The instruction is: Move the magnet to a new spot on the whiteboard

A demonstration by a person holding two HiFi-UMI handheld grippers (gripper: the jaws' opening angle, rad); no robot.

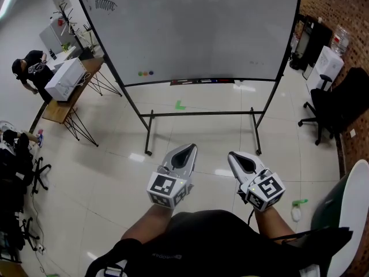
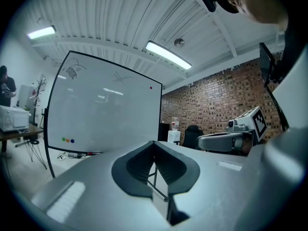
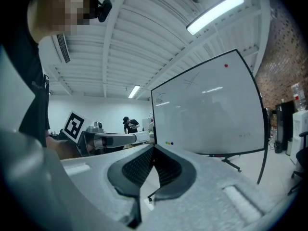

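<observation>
While both grippers hang low in the head view, well short of the board, the whiteboard [image 1: 196, 27] fills the upper middle of the frame on its black wheeled stand. The left gripper [image 1: 192, 148] sits at lower centre-left and the right gripper [image 1: 231, 155] just beside it at lower centre-right, both pointing toward the board. Each gripper's own view shows its jaws pressed together at the tips, with nothing between them.

Three small coloured magnets [image 1: 145, 73] sit in a short row near the board's lower left corner, above the marker tray [image 1: 202, 81]. A single red magnet [image 2: 150, 87] shows near the board's upper right corner in the left gripper view. No gripper touches any magnet. A line doodle [image 1: 106, 3] marks the board's upper left.

At the left of the head view a white box [image 1: 66, 78] rests on a wooden table [image 1: 55, 111], with a person [image 1: 31, 68] beside it. A black office chair [image 1: 334, 105] stands at the right, near the brick wall [image 1: 340, 4].
</observation>
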